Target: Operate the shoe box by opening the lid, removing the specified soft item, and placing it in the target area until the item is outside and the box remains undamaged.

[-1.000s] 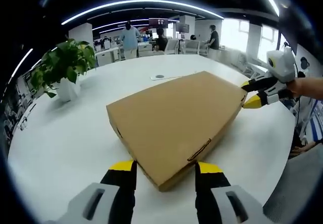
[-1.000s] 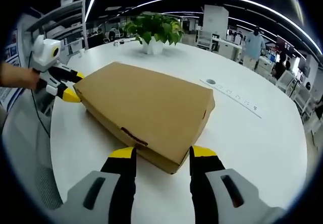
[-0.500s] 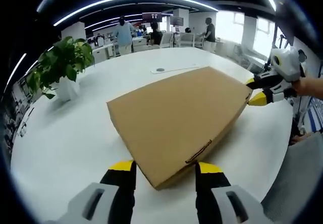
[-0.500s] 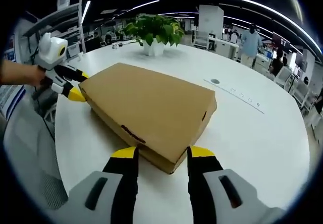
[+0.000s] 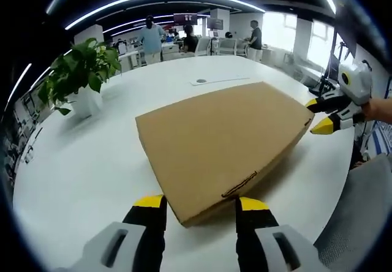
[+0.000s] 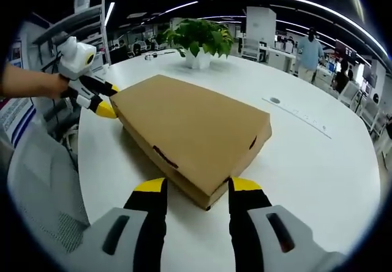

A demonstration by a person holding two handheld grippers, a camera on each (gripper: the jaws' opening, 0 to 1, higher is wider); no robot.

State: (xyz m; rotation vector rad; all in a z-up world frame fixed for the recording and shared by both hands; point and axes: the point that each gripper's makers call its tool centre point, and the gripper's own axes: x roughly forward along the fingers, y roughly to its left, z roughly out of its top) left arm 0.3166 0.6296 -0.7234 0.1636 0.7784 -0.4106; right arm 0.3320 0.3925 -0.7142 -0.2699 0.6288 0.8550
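A flat brown cardboard shoe box [image 5: 220, 140] lies on the round white table [image 5: 79, 168] with its lid shut. My left gripper [image 5: 200, 203] is open, its yellow-tipped jaws standing on either side of the box's near corner. At the opposite corner my right gripper [image 5: 315, 116], held by a hand, has its jaws apart at the box edge. In the right gripper view the box [image 6: 193, 131] runs away from my right gripper [image 6: 197, 186], which is open astride a corner. My left gripper [image 6: 110, 102] sits at the far left corner. The soft item is hidden.
A potted green plant [image 5: 79, 79] stands on the table, and it shows again as the plant [image 6: 199, 39] behind the box. A grey cable plate [image 5: 201, 81] is set in the tabletop. A grey office chair [image 6: 37, 192] is close by. People stand among desks far back.
Both views have shifted a little, so the box sits slightly further right in each. The grippers stay open at opposite corners and the lid stays shut.
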